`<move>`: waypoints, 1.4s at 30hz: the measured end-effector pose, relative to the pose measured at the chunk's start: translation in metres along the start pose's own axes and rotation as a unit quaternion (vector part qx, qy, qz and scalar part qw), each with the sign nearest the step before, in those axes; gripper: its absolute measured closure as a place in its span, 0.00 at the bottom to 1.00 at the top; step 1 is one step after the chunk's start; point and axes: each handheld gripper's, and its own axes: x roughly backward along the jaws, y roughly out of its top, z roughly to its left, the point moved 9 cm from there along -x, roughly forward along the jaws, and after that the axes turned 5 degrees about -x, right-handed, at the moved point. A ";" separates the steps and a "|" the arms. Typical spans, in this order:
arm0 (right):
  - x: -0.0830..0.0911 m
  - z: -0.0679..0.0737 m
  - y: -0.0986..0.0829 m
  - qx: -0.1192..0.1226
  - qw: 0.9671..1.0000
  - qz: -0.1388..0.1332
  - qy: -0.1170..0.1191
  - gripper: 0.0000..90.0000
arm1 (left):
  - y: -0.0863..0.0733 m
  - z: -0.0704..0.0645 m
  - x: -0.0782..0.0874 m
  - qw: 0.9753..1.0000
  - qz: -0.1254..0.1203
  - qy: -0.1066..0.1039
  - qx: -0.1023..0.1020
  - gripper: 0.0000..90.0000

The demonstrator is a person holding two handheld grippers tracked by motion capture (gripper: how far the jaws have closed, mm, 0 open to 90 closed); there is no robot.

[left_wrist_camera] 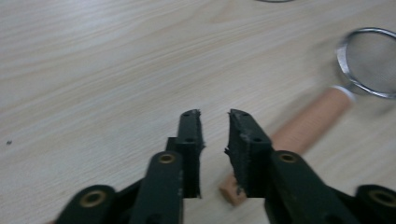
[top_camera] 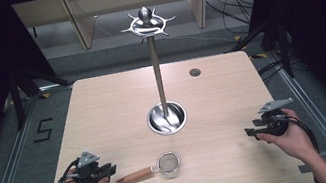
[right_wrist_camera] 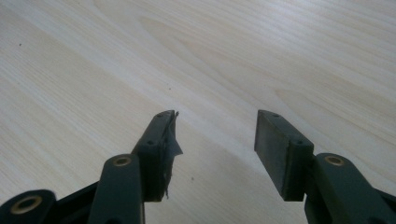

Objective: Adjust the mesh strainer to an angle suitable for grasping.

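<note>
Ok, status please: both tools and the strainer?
Left tool open, at wooden handle end. Right tool open, holding nothing. Small wooden-handled metal mesh strainer flat on table. Nothing blocking.

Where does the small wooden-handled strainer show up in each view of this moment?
High view: strainer lies near the table's front edge, mesh bowl right, handle pointing left toward the left gripper.
Left gripper view: strainer at right, handle running down behind the right-hand finger, mesh at upper right.
Right gripper view: bare tabletop ahead of the fingers, no strainer.
Shared landmark: the light wood-grain tabletop.
</note>
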 end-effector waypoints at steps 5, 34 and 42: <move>0.001 0.003 -0.004 -0.005 1.000 0.018 0.018 0.56 | -0.009 -0.038 0.001 0.989 0.080 -0.103 -0.075 0.96; -0.004 0.007 -0.003 0.002 0.999 0.013 0.041 0.56 | 0.012 0.008 -0.057 0.969 0.241 -0.008 -0.054 0.99; -0.003 0.005 -0.005 0.001 0.999 0.015 0.034 0.55 | 0.044 0.012 -0.082 0.972 0.236 0.007 -0.002 0.99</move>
